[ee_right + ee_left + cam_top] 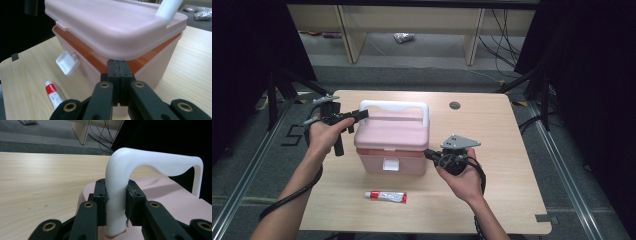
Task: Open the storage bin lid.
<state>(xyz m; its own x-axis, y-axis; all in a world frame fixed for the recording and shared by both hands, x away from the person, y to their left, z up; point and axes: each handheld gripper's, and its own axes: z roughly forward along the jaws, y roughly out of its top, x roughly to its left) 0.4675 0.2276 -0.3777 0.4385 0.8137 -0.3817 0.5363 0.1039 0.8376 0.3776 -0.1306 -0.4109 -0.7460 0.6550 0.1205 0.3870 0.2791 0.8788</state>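
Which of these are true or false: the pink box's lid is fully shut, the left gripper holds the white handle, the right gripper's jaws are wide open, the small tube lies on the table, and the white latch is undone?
1. The lid of the pink box is fully shut. False: it is lifted a little, with an orange gap under its edge.
2. The left gripper holds the white handle. True: its jaws are clamped on one leg of it.
3. The right gripper has its jaws wide open. False: they are closed together, with the tips at the lid's edge.
4. The small tube lies on the table. True: in front of the box.
5. The white latch is undone. True: it hangs loose and tilted outward.
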